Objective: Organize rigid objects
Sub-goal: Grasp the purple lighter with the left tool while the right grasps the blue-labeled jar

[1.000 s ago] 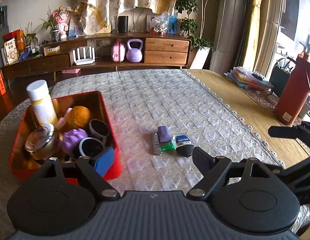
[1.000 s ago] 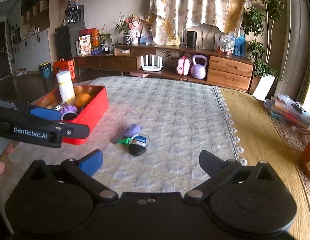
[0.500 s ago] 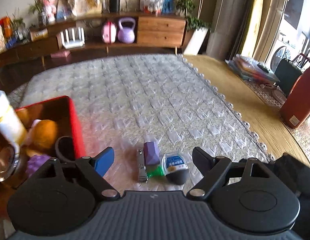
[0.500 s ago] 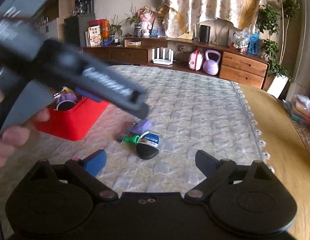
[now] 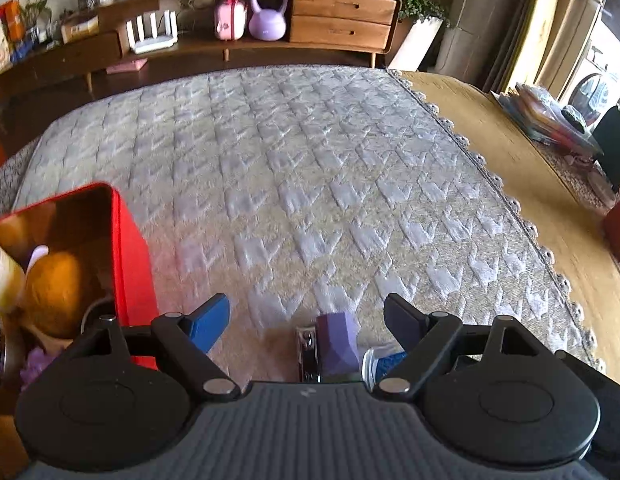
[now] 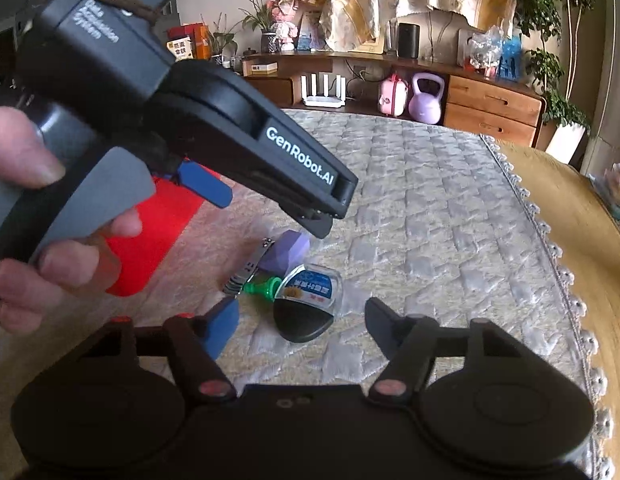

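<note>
Both tools' jaws are closing, pressing nothing: the left tool (image 5: 306, 322) over a faceted purple block (image 5: 337, 342), the right tool (image 6: 300, 320) around a glossy black-based case (image 6: 306, 306) on the quilted bench (image 5: 310, 160).

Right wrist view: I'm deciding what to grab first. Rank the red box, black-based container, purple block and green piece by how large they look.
Largest to smallest:
1. red box, partly hidden
2. black-based container
3. purple block, looks somewhat smaller
4. green piece, clearly smallest
</note>
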The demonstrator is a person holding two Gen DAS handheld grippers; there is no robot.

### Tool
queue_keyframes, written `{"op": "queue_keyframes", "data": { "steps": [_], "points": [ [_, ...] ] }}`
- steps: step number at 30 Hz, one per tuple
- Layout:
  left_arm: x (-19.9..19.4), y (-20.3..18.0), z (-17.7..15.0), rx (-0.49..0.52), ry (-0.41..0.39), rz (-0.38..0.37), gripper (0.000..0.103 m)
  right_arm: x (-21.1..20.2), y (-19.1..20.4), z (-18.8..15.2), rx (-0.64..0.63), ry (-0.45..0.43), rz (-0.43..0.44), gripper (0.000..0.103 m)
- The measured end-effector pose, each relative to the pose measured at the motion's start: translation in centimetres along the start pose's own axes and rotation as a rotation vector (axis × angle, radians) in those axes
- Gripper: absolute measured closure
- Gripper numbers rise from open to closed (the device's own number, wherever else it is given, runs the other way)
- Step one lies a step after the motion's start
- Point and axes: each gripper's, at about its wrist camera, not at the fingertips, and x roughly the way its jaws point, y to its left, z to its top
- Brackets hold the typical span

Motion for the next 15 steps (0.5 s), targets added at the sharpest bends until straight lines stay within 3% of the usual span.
{"op": "queue_keyframes", "data": {
  "steps": [2,5,8,13,15],
  "points": [
    [-0.3,-0.6,0.0,0.028,-0.016,-0.007,0.029,0.1,0.0,-0.1,0.007,0.0,0.006,0.041],
    [-0.2,-1.5,-0.1,0.056,-0.023,-0.005,0.029,0.5,0.2,-0.1,0.004,0.002,-0.007,0.044],
    [0.8,-1.2,-0.2,0.025,0.016,-0.007,0.043,0.6,0.1,-0.1,0.022,0.001,-0.006,0.044],
    [1.8,-0.1,-0.2,-0.041,0.035,-0.018,0.049,0.9,0.1,0.2,0.028,-0.004,-0.015,0.046],
    [1.8,0.0,-0.1,-0.042,0.034,-0.023,0.058,1.1,0.1,0.1,0.027,-0.001,-0.02,0.048]
  ]
}}
